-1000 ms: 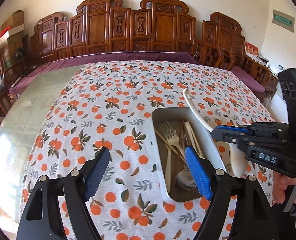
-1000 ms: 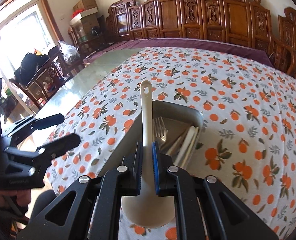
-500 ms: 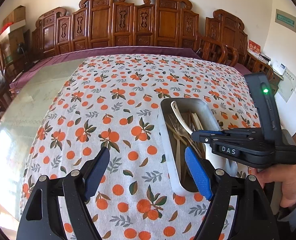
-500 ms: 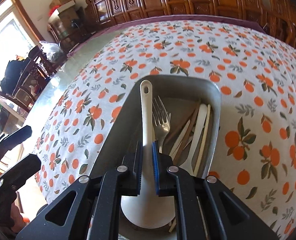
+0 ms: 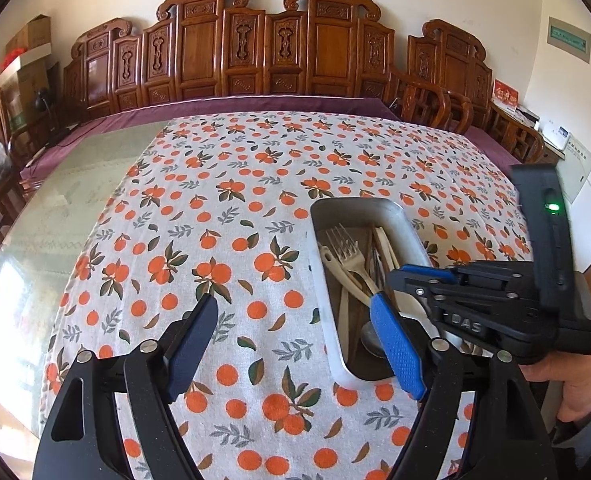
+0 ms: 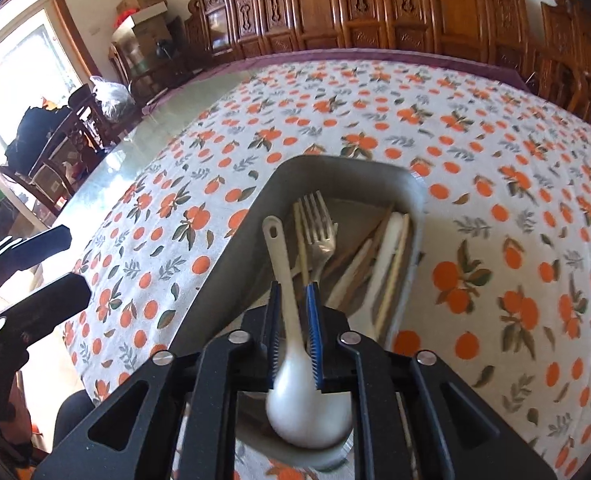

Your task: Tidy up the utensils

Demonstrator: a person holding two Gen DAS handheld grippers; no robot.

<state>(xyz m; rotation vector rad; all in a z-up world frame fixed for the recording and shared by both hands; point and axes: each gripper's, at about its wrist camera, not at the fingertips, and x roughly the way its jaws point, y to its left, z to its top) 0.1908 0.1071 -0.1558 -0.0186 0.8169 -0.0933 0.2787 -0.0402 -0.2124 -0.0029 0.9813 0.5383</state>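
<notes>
A grey metal tray [image 6: 235, 260] on the orange-print tablecloth holds a fork [image 6: 319, 232], chopsticks and pale spoons. A white ladle-shaped spoon [image 6: 283, 256] lies along the tray's left side with its bowl at the near end. My right gripper [image 6: 293, 290] hangs low over the tray. Its jaws are opening, with the spoon's handle between them and a gap beside it. In the left wrist view the tray [image 5: 327, 320] sits to the right, with the right gripper [image 5: 399, 278] over it. My left gripper [image 5: 293, 304] is open and holds nothing, above the cloth beside the tray.
The patterned tablecloth [image 5: 223, 216] covers most of a glass-topped table, with bare glass [image 5: 55, 216] to the left. Carved wooden chairs [image 5: 255, 60] line the far side. A hand [image 5: 567, 384] holds the right gripper at the lower right.
My right gripper came down into the tray with the white spoon, and its jaws have parted from the handle. The spoon now lies among the other utensils. The left gripper barely moved.
</notes>
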